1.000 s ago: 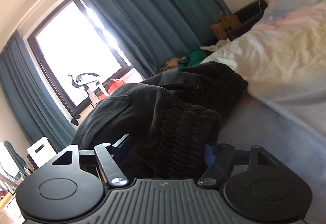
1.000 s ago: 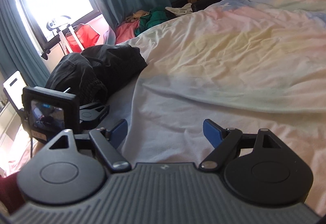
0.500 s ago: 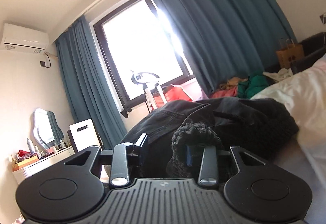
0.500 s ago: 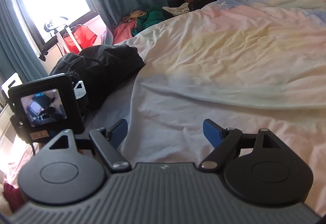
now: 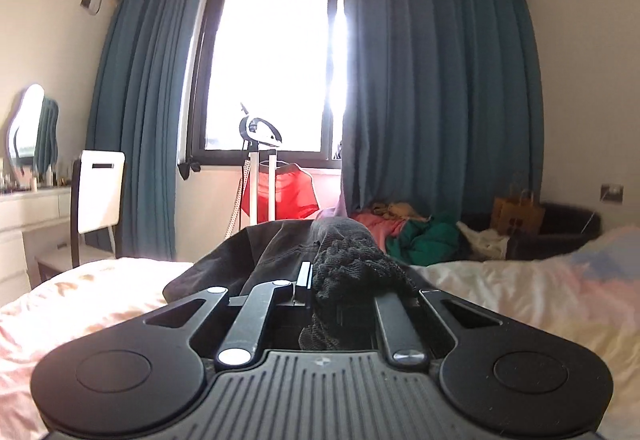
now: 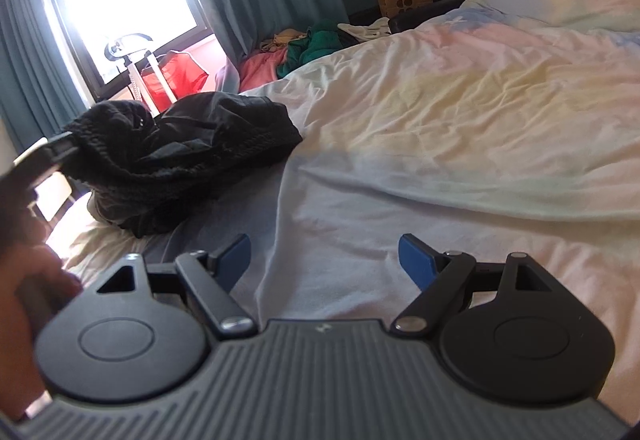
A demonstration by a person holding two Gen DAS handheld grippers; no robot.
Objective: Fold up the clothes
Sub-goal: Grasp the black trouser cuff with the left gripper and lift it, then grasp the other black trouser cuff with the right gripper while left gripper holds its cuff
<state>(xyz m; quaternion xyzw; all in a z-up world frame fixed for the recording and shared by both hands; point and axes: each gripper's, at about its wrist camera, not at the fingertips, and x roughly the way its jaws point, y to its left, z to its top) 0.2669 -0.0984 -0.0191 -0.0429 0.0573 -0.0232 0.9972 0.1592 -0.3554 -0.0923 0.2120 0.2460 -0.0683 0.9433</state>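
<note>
Pinching the ribbed edge of the black garment point(image 5: 352, 272), my left gripper point(image 5: 320, 282) is closing on it to lift it off the bed point(image 6: 460, 143); my right gripper point(image 6: 324, 254) hangs wide open, empty, ready.

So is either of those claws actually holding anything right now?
The left claw is closing on the ribbed knit edge of the black garment, bunched between its fingers. The right claw is open, holding nothing.
</note>
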